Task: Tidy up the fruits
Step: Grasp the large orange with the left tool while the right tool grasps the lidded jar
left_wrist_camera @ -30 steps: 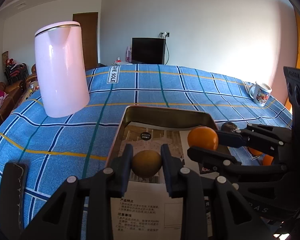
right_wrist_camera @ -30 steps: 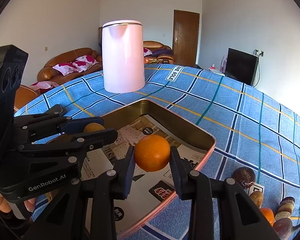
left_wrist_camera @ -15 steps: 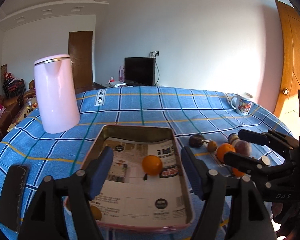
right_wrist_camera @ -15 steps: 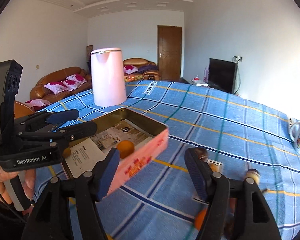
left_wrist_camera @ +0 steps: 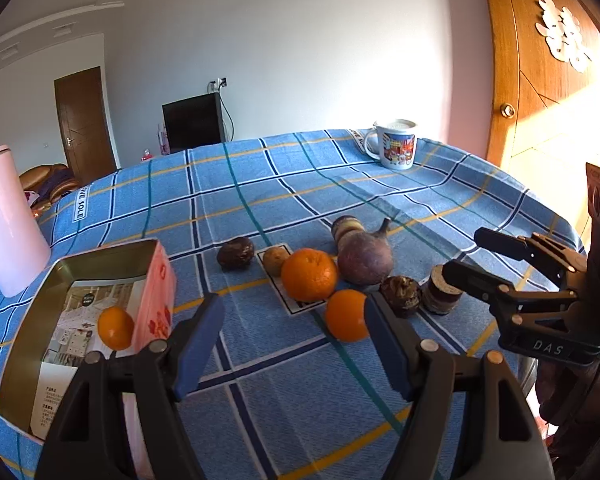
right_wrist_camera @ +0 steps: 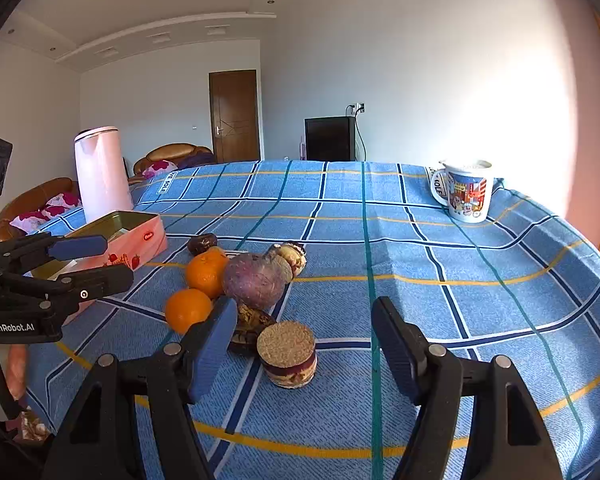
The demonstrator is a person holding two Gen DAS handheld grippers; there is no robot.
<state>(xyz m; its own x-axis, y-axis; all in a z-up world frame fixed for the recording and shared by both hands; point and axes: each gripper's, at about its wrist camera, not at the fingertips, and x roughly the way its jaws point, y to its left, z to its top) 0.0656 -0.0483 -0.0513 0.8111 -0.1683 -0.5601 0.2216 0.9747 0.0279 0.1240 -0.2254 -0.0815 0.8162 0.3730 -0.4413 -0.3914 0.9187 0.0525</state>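
A pink tin box point(left_wrist_camera: 156, 280) lined with paper holds one orange point(left_wrist_camera: 115, 328); the box also shows at the left of the right wrist view point(right_wrist_camera: 140, 236). A cluster of fruit lies on the blue checked cloth: a large orange point(left_wrist_camera: 309, 274), a smaller orange point(left_wrist_camera: 346, 315), a purple round fruit point(left_wrist_camera: 365, 258), dark passion fruits point(left_wrist_camera: 236, 253) and a small kiwi point(left_wrist_camera: 275, 260). My left gripper point(left_wrist_camera: 296, 336) is open and empty, just in front of the smaller orange. My right gripper point(right_wrist_camera: 304, 344) is open and empty, above a small layered round piece point(right_wrist_camera: 288, 354).
A pink kettle point(left_wrist_camera: 4, 224) stands at the far left behind the box. A printed mug point(left_wrist_camera: 394, 144) stands at the far right of the table. The table edge drops off at the right point(right_wrist_camera: 596, 264). A sofa point(right_wrist_camera: 40, 200) lies beyond the left side.
Both grippers have opened and let go of their fruit into the box, then swung right from the box to the fruit cluster.
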